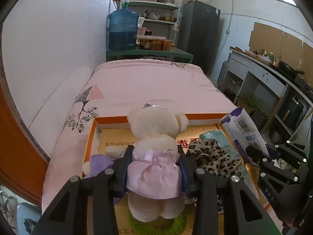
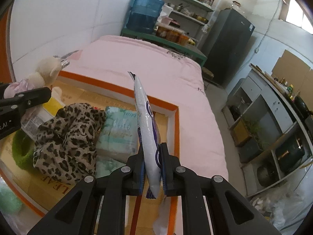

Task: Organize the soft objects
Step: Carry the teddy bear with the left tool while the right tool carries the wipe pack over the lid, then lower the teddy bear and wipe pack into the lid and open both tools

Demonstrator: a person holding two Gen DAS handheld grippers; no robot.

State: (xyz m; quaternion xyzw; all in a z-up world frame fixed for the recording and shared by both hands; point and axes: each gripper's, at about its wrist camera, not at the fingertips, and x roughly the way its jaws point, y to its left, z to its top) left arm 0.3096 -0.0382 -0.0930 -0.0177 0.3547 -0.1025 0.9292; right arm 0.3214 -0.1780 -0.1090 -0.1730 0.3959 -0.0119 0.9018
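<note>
My left gripper (image 1: 155, 152) is shut on a cream teddy bear in a pink dress (image 1: 156, 148), held upright over the orange-rimmed cardboard box (image 1: 205, 116); the bear also shows in the right wrist view (image 2: 45, 72). My right gripper (image 2: 152, 152) is shut on a white and purple plastic pouch (image 2: 145, 121), held edge-on above the box's right side; it also shows in the left wrist view (image 1: 243, 129). In the box lie a leopard-print cloth (image 2: 66, 135), a pale green tissue pack (image 2: 117, 131), a green fuzzy ring (image 2: 21, 152) and a purple plush toy (image 1: 97, 163).
The box sits on a bed with a pink cover (image 1: 148, 82). A white wall (image 1: 49, 58) runs along the left. Beyond the bed stand a blue water jug (image 1: 122, 31), shelves (image 1: 154, 4) and a dark fridge (image 1: 199, 33). A kitchen counter (image 1: 273, 74) lines the right.
</note>
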